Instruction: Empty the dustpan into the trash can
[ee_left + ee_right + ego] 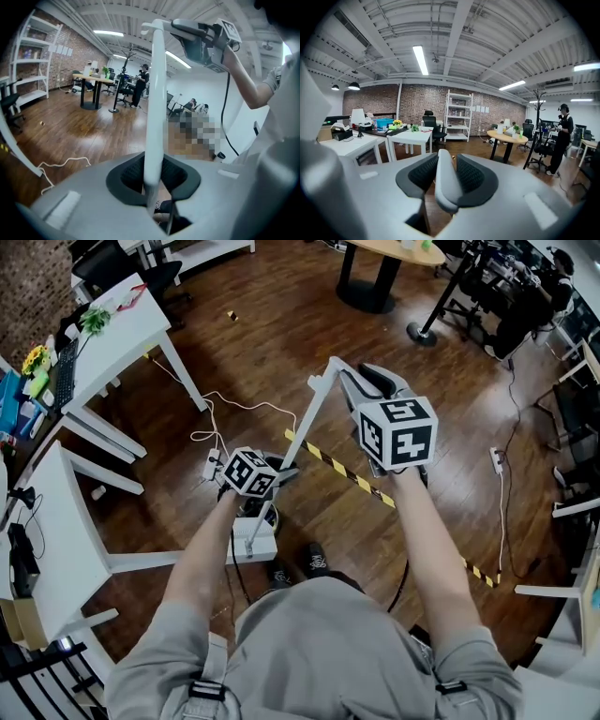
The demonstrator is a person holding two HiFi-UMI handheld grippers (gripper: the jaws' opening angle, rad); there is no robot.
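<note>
Dustpan handle (305,432), slanted: left gripper (152,176) clamps its lower shaft, right gripper (445,180) clamps its top end, a two-point hold likely meant to control its tilt for emptying.

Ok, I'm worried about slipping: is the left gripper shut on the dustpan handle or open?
Shut on it. The white dustpan handle stands pinched between the black pads of the left gripper.
</note>
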